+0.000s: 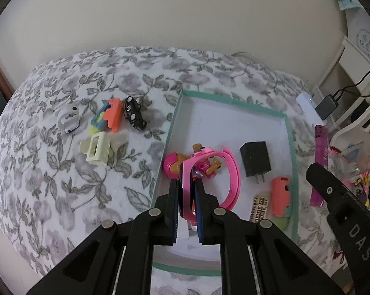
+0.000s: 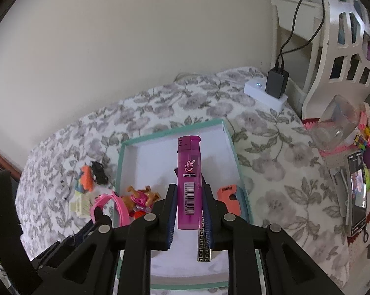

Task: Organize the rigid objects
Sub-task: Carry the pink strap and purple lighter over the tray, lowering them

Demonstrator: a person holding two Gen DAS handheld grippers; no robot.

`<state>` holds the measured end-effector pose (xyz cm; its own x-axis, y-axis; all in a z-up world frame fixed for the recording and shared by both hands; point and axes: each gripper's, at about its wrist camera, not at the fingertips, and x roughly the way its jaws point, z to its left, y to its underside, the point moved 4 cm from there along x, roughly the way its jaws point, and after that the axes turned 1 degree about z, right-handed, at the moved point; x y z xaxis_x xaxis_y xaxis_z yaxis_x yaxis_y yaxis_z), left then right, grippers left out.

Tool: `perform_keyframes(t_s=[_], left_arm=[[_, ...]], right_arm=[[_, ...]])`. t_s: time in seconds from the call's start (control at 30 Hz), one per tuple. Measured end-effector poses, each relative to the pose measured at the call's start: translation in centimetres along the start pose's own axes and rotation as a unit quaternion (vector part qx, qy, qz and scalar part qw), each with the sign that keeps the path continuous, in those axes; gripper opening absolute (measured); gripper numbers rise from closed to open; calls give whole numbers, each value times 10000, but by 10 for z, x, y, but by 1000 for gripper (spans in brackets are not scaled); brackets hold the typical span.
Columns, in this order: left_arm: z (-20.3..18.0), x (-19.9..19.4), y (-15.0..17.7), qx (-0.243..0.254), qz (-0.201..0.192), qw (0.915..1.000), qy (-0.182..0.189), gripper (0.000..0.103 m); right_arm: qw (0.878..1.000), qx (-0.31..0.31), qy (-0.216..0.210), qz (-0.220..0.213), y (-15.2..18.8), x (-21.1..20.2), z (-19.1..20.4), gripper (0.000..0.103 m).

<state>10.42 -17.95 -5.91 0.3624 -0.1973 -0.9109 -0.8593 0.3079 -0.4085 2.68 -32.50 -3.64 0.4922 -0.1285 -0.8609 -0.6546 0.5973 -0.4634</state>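
Note:
A white tray with a teal rim (image 1: pixel 234 102) (image 2: pixel 231 135) lies on a floral cloth. My left gripper (image 1: pixel 186 191) is shut on a pink watch (image 1: pixel 230 172) and holds it over the tray's left part; the watch also shows in the right wrist view (image 2: pixel 121 209). My right gripper (image 2: pixel 188 196) is shut on a purple lighter (image 2: pixel 189 179), upright above the tray; the lighter also shows in the left wrist view (image 1: pixel 320 164). In the tray lie a pink toy figure (image 1: pixel 173 163), a black charger (image 1: pixel 255 158), an orange piece (image 1: pixel 280 195) and a patterned gold bar (image 1: pixel 259 206).
Left of the tray lie a cream hair clip (image 1: pixel 96 150), an orange and blue toy (image 1: pixel 108 116), a black toy car (image 1: pixel 134 113) and a white toy (image 1: pixel 68 120). A white power strip with a black adapter (image 2: pixel 271 91), a phone (image 2: pixel 355 191) and clutter sit at the right.

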Motion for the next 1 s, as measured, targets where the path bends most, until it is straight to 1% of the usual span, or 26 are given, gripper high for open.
perform_keyframes(t_s=[0.2, 0.33, 0.47, 0.7, 0.87, 1.0], left_arm=[[-6, 23, 12, 120, 340, 9993, 87, 12], [-12, 33, 16, 240, 446, 9986, 121, 12], [-11, 41, 20, 214, 563, 9981, 153, 12], [-12, 53, 25, 329, 647, 9974, 30, 13], [-17, 55, 27, 476, 638, 9968, 16, 13], [-17, 55, 26, 492, 638, 9967, 19, 13]], right_arm=[[9991, -13, 81, 411, 14, 29, -1, 21], [9984, 50, 116, 549, 19, 38, -5, 21], [9976, 153, 116, 664, 23, 46, -10, 21], [9953, 279, 98, 923, 31, 62, -15, 21], [9942, 360, 120, 1010, 34, 66, -19, 21], [9940, 379, 105, 1022, 35, 67, -19, 22]])
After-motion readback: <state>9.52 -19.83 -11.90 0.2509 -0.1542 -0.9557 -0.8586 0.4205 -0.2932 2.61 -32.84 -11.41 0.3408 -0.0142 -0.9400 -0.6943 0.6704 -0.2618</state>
